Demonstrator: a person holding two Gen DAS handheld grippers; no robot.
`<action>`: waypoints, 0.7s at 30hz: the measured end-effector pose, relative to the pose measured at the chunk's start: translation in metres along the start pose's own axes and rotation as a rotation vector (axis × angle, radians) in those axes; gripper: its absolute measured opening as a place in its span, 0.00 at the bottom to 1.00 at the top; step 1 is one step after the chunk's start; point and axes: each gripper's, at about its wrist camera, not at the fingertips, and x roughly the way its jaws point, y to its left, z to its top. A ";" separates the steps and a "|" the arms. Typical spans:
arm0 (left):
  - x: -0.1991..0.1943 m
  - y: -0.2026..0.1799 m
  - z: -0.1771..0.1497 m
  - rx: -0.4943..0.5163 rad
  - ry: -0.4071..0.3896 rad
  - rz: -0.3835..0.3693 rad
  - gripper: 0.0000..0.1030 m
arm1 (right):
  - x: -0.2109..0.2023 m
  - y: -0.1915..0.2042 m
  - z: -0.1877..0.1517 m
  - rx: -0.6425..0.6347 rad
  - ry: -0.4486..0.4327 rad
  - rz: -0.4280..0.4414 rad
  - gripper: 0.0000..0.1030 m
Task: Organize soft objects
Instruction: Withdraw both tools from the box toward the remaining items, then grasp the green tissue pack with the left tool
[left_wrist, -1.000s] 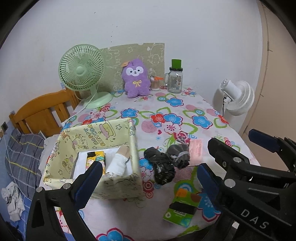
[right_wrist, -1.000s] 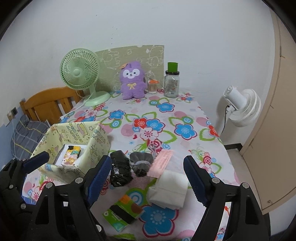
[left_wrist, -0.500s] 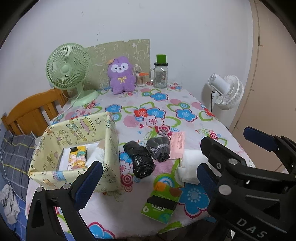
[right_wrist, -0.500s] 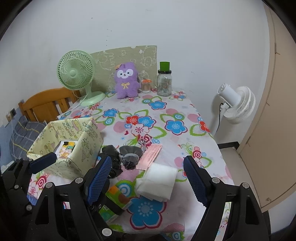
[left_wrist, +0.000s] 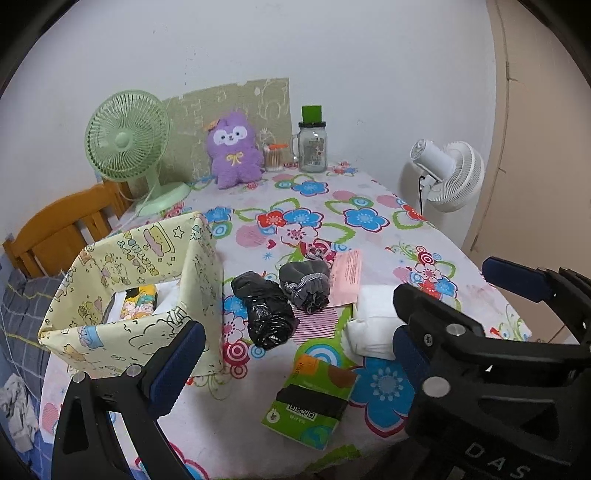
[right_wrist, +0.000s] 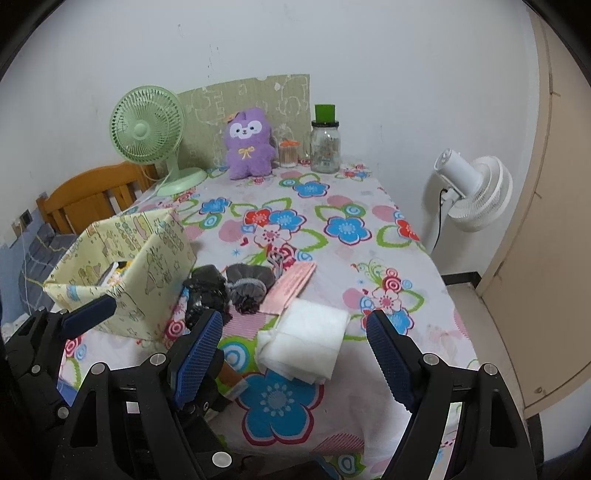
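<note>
Right gripper (right_wrist: 295, 350): jaws wide apart, nothing between the pads, angled down at the table edge. Left gripper (left_wrist: 291, 354): also spread wide and empty, alongside to the left.

1. White folded cloth (right_wrist: 304, 338). Directly ahead of the right gripper, nearest item, lying flat between the lines of its two fingers but not touched. Judged light, limp, layered; likely to sag and unfold if lifted by one corner. Best taken across the thick folded edge, pinching all layers together.

2. Green packet (left_wrist: 310, 398). Just ahead of the left gripper, flat on the cloth. Judged thin and slightly crinkly; grip at a short edge.

3. Black bundle (left_wrist: 267, 314). Beyond the packet. Glossy, crumpled, probably slippery; squeeze at mid-body.

4. Grey bundle (left_wrist: 306, 286). Touching the black one on its right. Soft, rolled, compressible; take around the middle.

5. Pink sheet (left_wrist: 347, 277). Just right of the grey bundle, partly under it. Flat, hard to pinch off the table.

6. Yellow fabric box (left_wrist: 147, 325). Left of the left gripper; soft walls, some items already inside. Probable destination.
</note>
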 end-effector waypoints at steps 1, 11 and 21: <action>0.001 -0.002 -0.002 0.005 -0.006 0.002 0.99 | 0.002 -0.001 -0.002 0.000 0.003 0.001 0.84; 0.030 -0.013 -0.028 0.015 0.050 -0.015 0.96 | 0.031 -0.008 -0.028 -0.012 0.049 -0.012 0.87; 0.049 -0.015 -0.045 0.022 0.091 -0.012 0.82 | 0.054 -0.010 -0.045 -0.005 0.097 -0.009 0.87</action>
